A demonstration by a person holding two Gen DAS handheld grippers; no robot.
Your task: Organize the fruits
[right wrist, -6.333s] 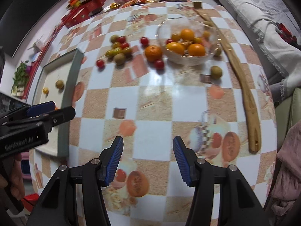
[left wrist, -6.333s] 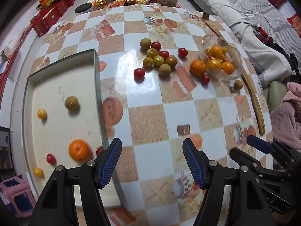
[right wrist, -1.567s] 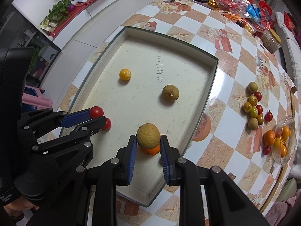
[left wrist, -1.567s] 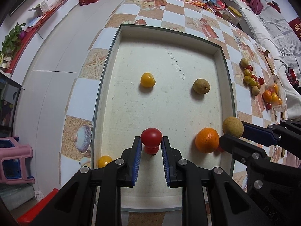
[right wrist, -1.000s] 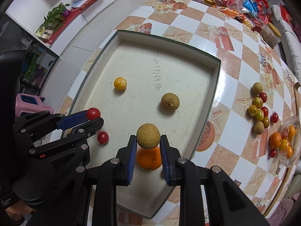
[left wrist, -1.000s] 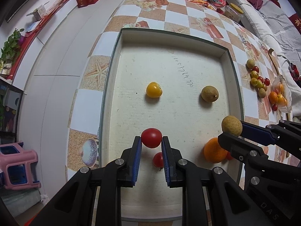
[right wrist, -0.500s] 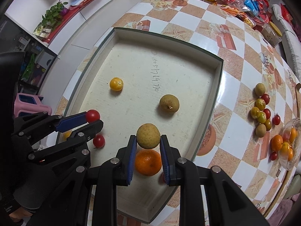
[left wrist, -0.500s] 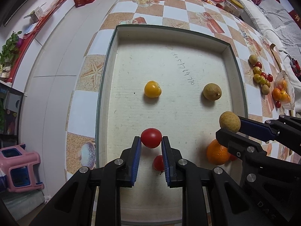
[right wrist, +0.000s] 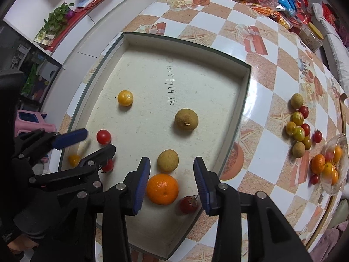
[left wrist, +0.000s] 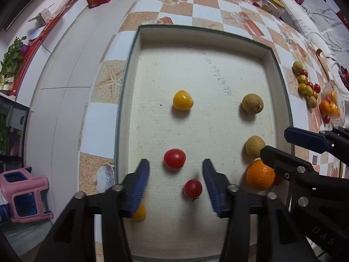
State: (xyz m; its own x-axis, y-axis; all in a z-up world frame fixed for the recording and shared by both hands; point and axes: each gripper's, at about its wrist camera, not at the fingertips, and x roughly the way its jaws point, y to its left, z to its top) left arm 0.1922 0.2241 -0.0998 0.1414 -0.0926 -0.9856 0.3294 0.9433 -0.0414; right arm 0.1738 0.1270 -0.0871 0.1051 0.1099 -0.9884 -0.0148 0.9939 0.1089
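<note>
A shallow white tray (left wrist: 202, 32) (right wrist: 244, 100) lies on the checkered table. My left gripper (left wrist: 175, 183) is open above it, and a red tomato (left wrist: 174, 158) (right wrist: 103, 136) lies on the tray floor between its fingers. My right gripper (right wrist: 171, 181) is open, and a tan longan (right wrist: 168, 160) (left wrist: 254, 145) lies between its fingers beside an orange (right wrist: 162, 188) (left wrist: 259, 178). The tray also holds a second longan (right wrist: 186, 119), a yellow tomato (left wrist: 182, 100), another red tomato (left wrist: 192, 188) and a small yellow fruit (right wrist: 74, 160).
Loose fruits (right wrist: 298, 126) lie in a cluster on the table right of the tray. A glass bowl (right wrist: 340, 187) with oranges stands further right, beside a long wooden spoon (right wrist: 343, 109). A pink stool (left wrist: 24, 194) stands on the floor left.
Both grippers have opened. The red tomato has dropped from the left gripper onto the tray, and the longan has dropped from the right gripper onto the tray.
</note>
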